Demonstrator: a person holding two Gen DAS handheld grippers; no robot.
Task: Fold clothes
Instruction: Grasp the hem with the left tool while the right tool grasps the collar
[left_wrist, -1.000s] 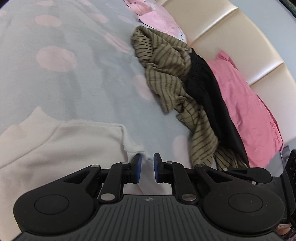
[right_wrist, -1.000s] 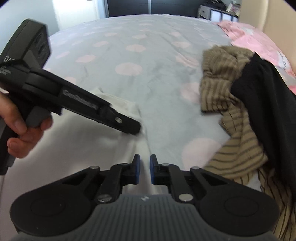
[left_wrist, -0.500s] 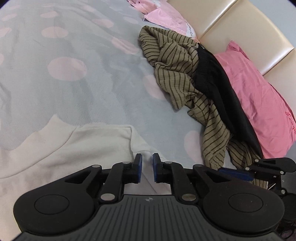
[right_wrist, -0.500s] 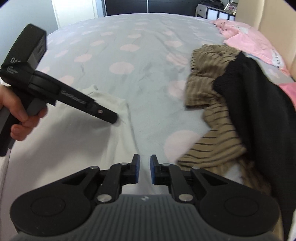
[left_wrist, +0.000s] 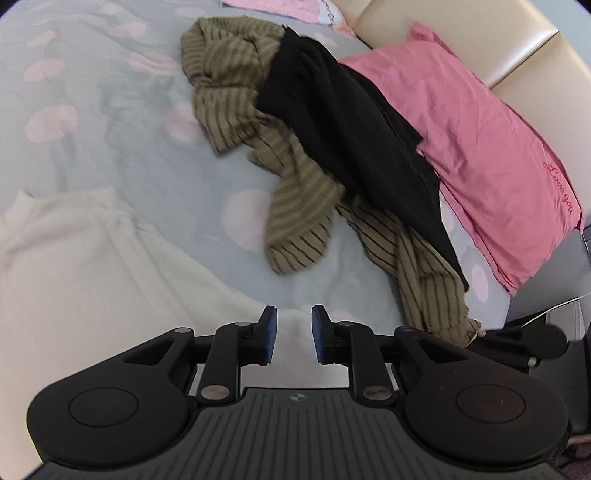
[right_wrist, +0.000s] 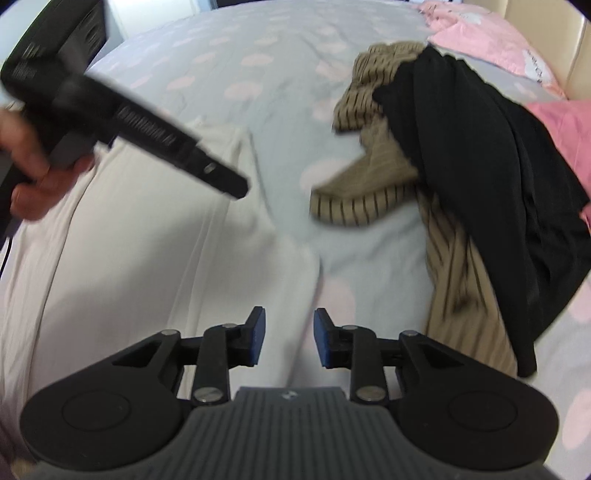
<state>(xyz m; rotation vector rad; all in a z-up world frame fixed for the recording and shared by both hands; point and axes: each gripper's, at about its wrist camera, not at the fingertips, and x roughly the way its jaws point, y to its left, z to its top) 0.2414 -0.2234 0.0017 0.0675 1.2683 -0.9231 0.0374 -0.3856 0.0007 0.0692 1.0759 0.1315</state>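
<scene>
A cream white garment (left_wrist: 92, 258) lies flat on the bed, also seen in the right wrist view (right_wrist: 147, 258). My left gripper (left_wrist: 291, 338) is open and empty, just above the garment's right edge. In the right wrist view the left gripper (right_wrist: 229, 184) hovers over the garment's upper part. My right gripper (right_wrist: 286, 341) is open and empty, over the garment's right edge lower down. The jaws of both stand a few centimetres apart with nothing between them.
A heap of an olive striped garment (left_wrist: 303, 221) and a black garment (left_wrist: 351, 129) lies right of the cream one, also in the right wrist view (right_wrist: 480, 166). A pink pillow (left_wrist: 480, 140) lies by the beige headboard (left_wrist: 535, 44). The bedsheet (left_wrist: 110, 92) is grey with pink dots.
Both grippers have opened from nearly shut. Both have moved down along the cream garment's right edge, away from its collar corner, and the left one has lifted off the cloth.
</scene>
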